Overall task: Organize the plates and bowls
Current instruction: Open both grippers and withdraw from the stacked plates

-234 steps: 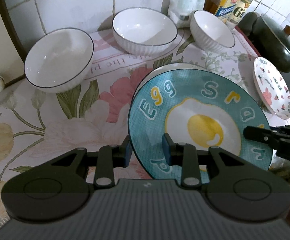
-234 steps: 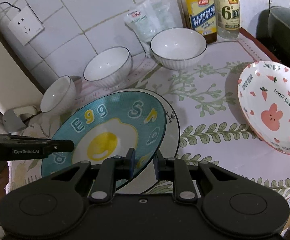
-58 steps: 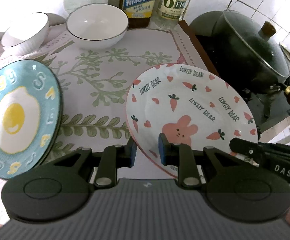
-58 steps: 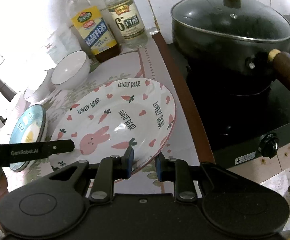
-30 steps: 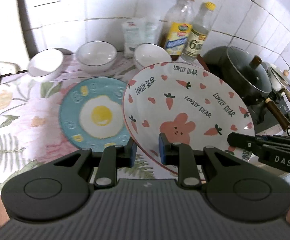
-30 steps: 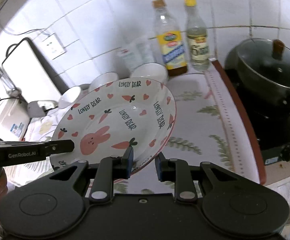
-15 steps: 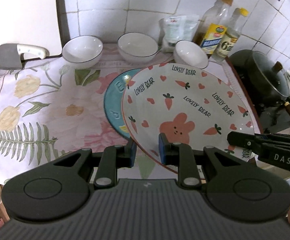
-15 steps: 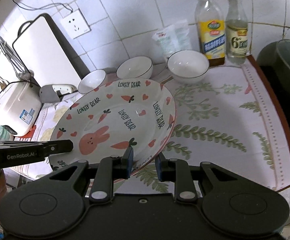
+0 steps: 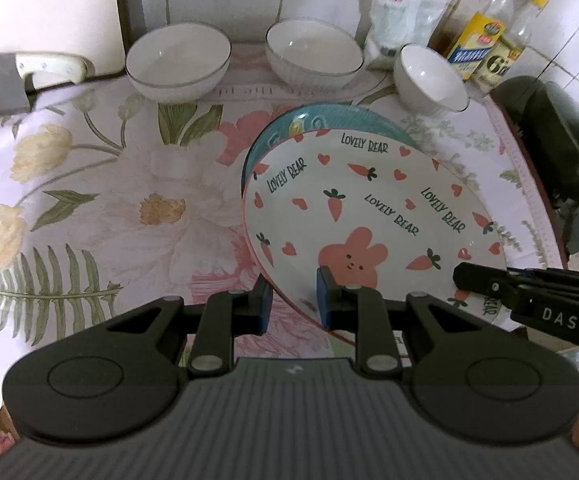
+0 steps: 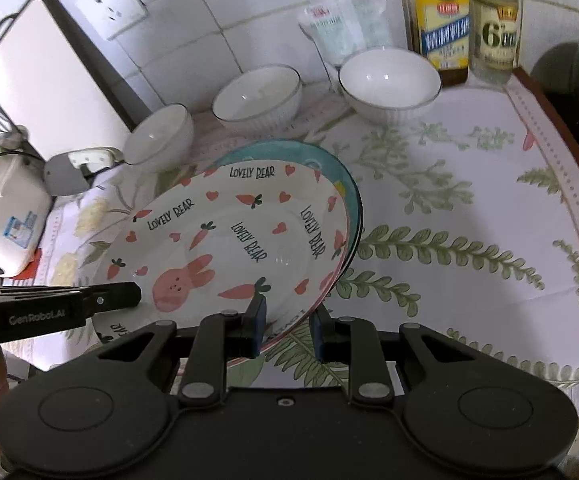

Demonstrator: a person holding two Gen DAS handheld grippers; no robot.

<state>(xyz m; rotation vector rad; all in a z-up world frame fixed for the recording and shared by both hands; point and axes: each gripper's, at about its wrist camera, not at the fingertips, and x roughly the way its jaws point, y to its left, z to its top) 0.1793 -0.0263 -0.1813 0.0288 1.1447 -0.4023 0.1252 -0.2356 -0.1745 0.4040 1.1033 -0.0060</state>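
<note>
Both grippers carry the white bunny plate (image 9: 369, 208) (image 10: 229, 236), printed with carrots, hearts and "LOVELY BEAR". My left gripper (image 9: 291, 304) is shut on its near left rim. On the opposite rim my right gripper (image 10: 285, 326) is shut too. The plate hangs low over the blue egg plate (image 9: 329, 118) (image 10: 329, 168), hiding all but its far edge. Whether the two plates touch I cannot tell. Three white bowls stand in a row behind: left (image 9: 177, 62) (image 10: 159, 138), middle (image 9: 313, 56) (image 10: 255, 96), right (image 9: 431, 78) (image 10: 389, 80).
A floral cloth (image 9: 101, 184) (image 10: 469, 208) covers the counter. Two bottles (image 10: 465, 20) and a plastic bag (image 10: 341, 28) stand at the tiled wall. A dark lidded pot (image 9: 561, 152) sits at the right. A white board (image 10: 45, 76) leans at the left, near a white appliance (image 10: 1, 216).
Both grippers have carried the bunny plate leftward and down, from beside the egg plate to right over it. The egg plate's yolk is now hidden. The grips are unchanged.
</note>
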